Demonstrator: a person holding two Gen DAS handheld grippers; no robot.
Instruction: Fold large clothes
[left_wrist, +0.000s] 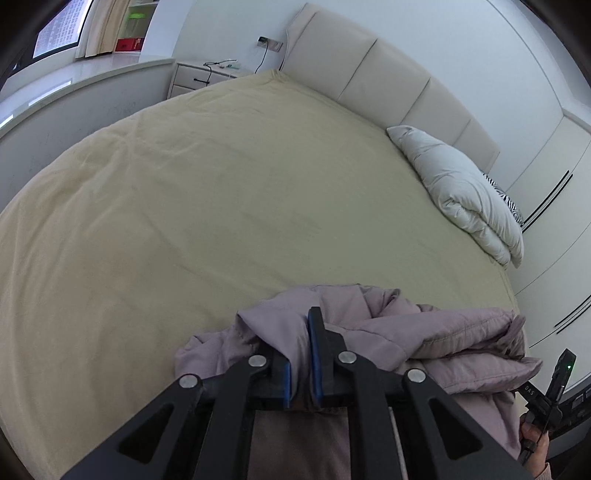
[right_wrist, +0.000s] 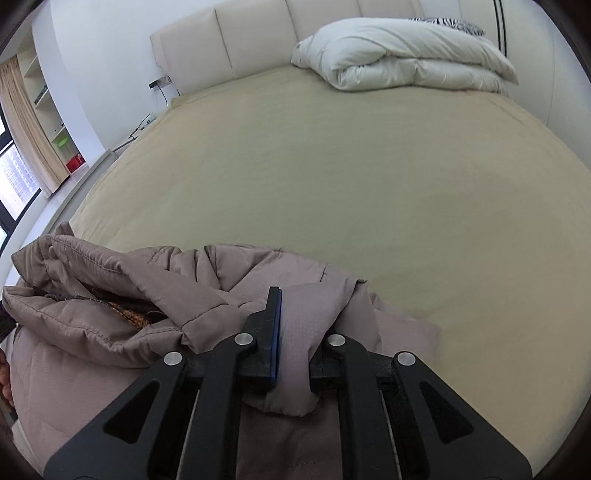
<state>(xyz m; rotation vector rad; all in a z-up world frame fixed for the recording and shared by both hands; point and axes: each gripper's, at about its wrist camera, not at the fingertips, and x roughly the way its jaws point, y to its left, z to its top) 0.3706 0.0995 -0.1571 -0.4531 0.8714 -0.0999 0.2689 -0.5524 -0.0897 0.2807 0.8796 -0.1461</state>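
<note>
- Jacket (left_wrist: 424, 332), padded and mauve, bunched in a heap at the near edge of the bed (left_wrist: 221, 206), part of it hanging below both cameras toward the person
- Left gripper (left_wrist: 300, 354) clamped on a fold of the jacket, blue pads (left_wrist: 314, 354) pinching the cloth with only fabric between them
- Right gripper (right_wrist: 295, 332) likewise closed on a fold; left pad in plain sight, right finger buried under the draped cloth
- Seen from the right wrist: jacket opening gaping at left, with a patterned brown lining (right_wrist: 129, 314) showing inside
- Right gripper's body and the hand (left_wrist: 535, 439) holding it visible at the lower right rim of the left wrist view, just beside the jacket's outer edge
- Beige sheet flat and bare across the whole middle of the bed, only faint creases; wide room ahead of both grippers
- Folded white duvet (right_wrist: 399, 66) at the far right corner against the padded headboard (right_wrist: 258, 40), well apart from the jacket; striped black-and-white cushion (right_wrist: 458, 25) peeking out behind it
- Left edge of the bed running beside a low white ledge (left_wrist: 74, 96), white nightstand (left_wrist: 199, 75) at the far left corner by the headboard
- Right edge of the bed close to white wardrobe doors (left_wrist: 554, 155), narrow gap there
- Window (right_wrist: 14, 173) and curtain (right_wrist: 33, 122) beyond the ledge at far left
</note>
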